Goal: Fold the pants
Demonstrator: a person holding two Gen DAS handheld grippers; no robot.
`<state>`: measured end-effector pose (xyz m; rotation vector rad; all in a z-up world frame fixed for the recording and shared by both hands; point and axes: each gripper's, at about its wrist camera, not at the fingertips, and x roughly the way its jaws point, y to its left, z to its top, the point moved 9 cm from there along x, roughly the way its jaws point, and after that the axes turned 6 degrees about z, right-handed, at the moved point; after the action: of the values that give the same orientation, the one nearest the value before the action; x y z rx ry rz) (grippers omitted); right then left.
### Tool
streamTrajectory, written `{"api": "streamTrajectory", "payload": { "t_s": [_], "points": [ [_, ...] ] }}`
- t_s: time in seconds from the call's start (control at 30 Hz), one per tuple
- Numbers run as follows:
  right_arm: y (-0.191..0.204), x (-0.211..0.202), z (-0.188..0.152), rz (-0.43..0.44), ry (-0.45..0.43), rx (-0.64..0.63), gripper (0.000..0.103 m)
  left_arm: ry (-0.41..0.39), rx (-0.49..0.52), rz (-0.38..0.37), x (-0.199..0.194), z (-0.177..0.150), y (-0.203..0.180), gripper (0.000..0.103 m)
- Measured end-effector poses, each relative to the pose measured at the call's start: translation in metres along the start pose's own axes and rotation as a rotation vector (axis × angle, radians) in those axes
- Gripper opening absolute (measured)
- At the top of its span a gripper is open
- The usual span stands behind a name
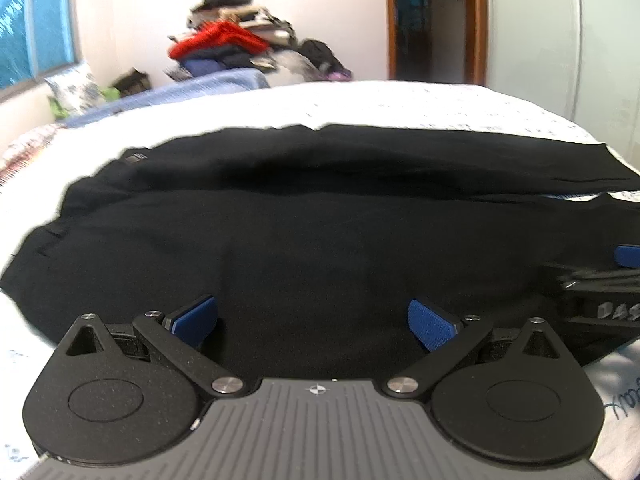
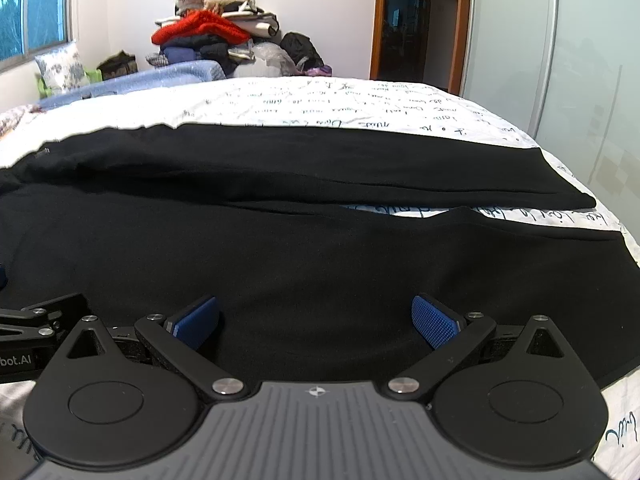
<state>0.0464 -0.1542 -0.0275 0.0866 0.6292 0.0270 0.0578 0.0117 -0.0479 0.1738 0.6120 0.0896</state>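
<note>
Black pants lay flat across the bed, legs trailing to 3 o'clock. Left hand-held gripper and right hand-held gripper both gaped wide, holding nothing. Risk: pinching one layer only, dragging the near leg crooked.

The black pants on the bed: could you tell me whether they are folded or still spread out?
Spread out: the black pants lie flat, both legs side by side with bedsheet showing between them.

Bed w/ script-print white sheet, black pants flat on top
</note>
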Motion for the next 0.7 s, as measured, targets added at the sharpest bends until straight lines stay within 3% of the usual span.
{"api": "streamTrajectory", "payload": {
  "t_s": [0.13, 0.23, 0.33, 0.53, 0.7],
  "points": [
    [-0.004, -0.031, 0.01, 0.043, -0.055, 0.101, 0.103, -0.02, 0.031, 0.039, -0.016, 0.003, 0.005, 0.103],
    [-0.002, -0.035, 0.008, 0.046, 0.013, 0.117, 0.103, 0.046, 0.043, 0.014, -0.018, 0.0, 0.002, 0.102],
    [0.001, -0.032, 0.001, 0.048, 0.096, 0.115, 0.103, 0.053, 0.032, -0.004, -0.024, 0.0, 0.004, 0.102],
    [0.008, -0.032, -0.007, 0.032, 0.114, 0.081, 0.103, 0.117, -0.006, -0.011, -0.018, -0.012, 0.016, 0.103],
    [0.015, -0.03, -0.009, 0.025, 0.125, 0.03, 0.103, 0.116, 0.004, -0.009, -0.022, -0.015, 0.02, 0.103]
  ]
}}
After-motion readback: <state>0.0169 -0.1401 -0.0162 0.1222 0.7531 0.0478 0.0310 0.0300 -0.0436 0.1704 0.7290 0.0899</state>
